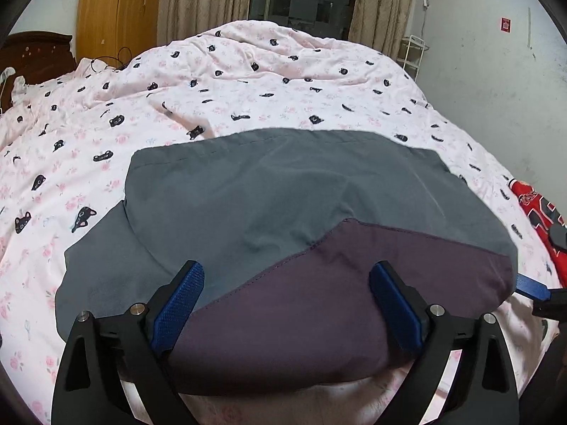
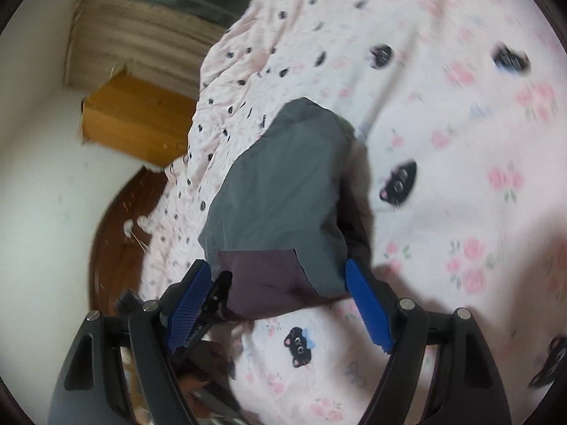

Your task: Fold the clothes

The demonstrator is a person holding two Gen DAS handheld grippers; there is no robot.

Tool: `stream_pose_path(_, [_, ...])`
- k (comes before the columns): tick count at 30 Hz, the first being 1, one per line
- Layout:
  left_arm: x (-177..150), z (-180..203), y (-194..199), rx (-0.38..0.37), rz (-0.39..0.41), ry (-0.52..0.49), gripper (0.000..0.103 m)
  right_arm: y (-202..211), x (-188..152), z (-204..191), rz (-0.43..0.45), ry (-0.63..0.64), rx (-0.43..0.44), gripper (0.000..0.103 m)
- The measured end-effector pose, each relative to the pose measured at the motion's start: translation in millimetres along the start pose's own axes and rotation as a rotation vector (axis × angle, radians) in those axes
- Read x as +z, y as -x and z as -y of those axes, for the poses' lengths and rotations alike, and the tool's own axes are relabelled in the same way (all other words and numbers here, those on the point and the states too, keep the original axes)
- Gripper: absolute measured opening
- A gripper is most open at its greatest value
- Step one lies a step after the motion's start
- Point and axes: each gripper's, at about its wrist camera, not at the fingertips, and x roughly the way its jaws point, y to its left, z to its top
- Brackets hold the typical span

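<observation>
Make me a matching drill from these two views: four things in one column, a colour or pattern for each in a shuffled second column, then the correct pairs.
Things
1. folded garment
2. bedsheet
3. wardrobe
4. jersey

Descriptions
A. red with dark lettering
B. grey with a dark purple panel
C. orange-brown wood
D. pale pink with black cat faces

Pairs: 1-B, 2-D, 3-C, 4-A
</observation>
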Motion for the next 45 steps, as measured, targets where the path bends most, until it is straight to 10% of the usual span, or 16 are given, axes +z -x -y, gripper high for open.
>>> stream_pose_path(22, [3.0, -11.4, -12.5, -0.071, -0.071, 0.05, 0.097, -50.8, 8.4, 1.7, 0.04, -0.092, 0.067, 0.081])
stream_pose_path(29, [3.5, -11.7, -13.1, -0.068, -0.073, 0.048, 0.097, -56.8, 18.3, -7.2, 0.03, -0.066, 0.032, 0.063])
stream_pose_path(33, [2.6, -9.1, -12.8, -0.056, -0.069, 0.037, 0.097, -68.9, 20.5, 8.7, 0.002, -0.116, 0.0, 0.026])
stream_pose_path(45, [19.0, -19.8, 2.9, -0.05, 0.004, 0.106, 0.097, -54.5, 23.3, -55.1, 0.019, 0.124, -0.041, 0.015])
